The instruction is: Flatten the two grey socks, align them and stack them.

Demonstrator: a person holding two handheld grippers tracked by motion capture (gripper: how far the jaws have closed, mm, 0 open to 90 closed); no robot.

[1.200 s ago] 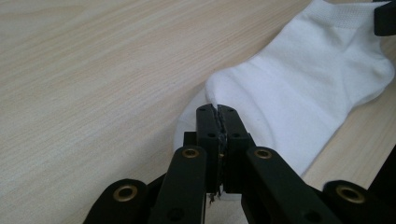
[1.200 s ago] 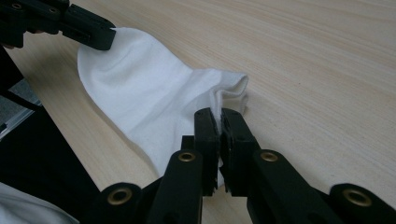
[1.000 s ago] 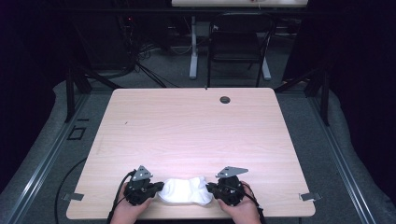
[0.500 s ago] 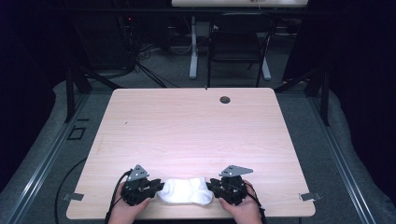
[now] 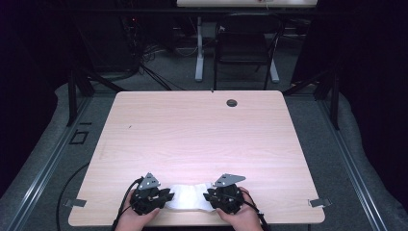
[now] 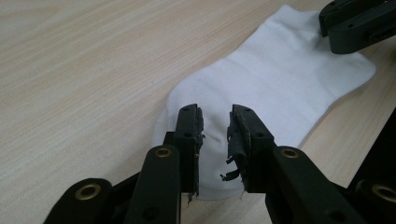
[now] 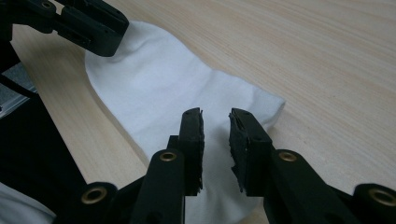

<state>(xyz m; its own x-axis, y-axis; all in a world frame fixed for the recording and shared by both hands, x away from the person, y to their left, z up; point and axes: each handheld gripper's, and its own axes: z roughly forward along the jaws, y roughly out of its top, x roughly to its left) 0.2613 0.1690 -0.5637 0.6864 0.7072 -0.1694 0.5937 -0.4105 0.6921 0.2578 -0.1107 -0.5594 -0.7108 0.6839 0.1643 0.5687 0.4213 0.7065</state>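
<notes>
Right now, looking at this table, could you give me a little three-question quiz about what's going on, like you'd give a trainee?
1. What white thing lies between the two hand-held grippers near the table's front edge?
2. True or false: the left hand-held gripper has its jaws clamped tight on the cloth.
3. Where is the small dark hole in the table? A) near the far edge B) beside the sock C) at the left edge

Key
1. A white sock, lying flat.
2. False: the jaws have just been opening and stand apart over the sock, as do those of the right hand-held gripper.
3. A
</notes>
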